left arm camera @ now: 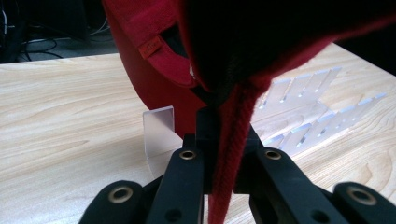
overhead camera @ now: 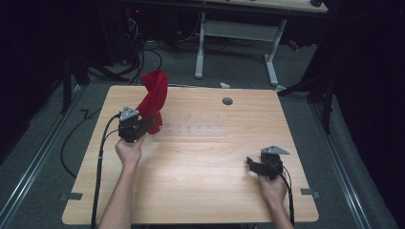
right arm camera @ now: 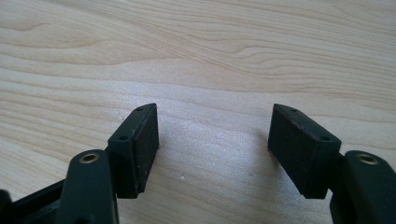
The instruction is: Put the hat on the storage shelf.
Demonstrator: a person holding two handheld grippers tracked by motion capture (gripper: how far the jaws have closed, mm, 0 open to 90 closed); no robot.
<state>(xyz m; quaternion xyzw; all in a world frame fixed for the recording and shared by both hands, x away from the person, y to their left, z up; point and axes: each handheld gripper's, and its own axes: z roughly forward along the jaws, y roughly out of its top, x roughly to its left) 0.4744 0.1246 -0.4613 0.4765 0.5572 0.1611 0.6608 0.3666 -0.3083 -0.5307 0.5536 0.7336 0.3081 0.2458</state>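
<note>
Table (overhead camera: 200,162): wooden, clear rack (overhead camera: 196,130) mid-far.
Left gripper (overhead camera: 143,125): you clamp red cap (overhead camera: 155,98), lifted.
Right gripper (overhead camera: 255,164): wide, empty.
Next: probably seat cap on rack.

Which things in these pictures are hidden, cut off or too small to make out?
- Red cap: in the left gripper view the top edge cuts it off, and its dark inside is unreadable.
- Clear rack: faint in the high view; the cap hides part of it in the left gripper view.
- Grey disc: too small to identify.
- Left gripper: its pads are hidden by cap fabric.
</note>
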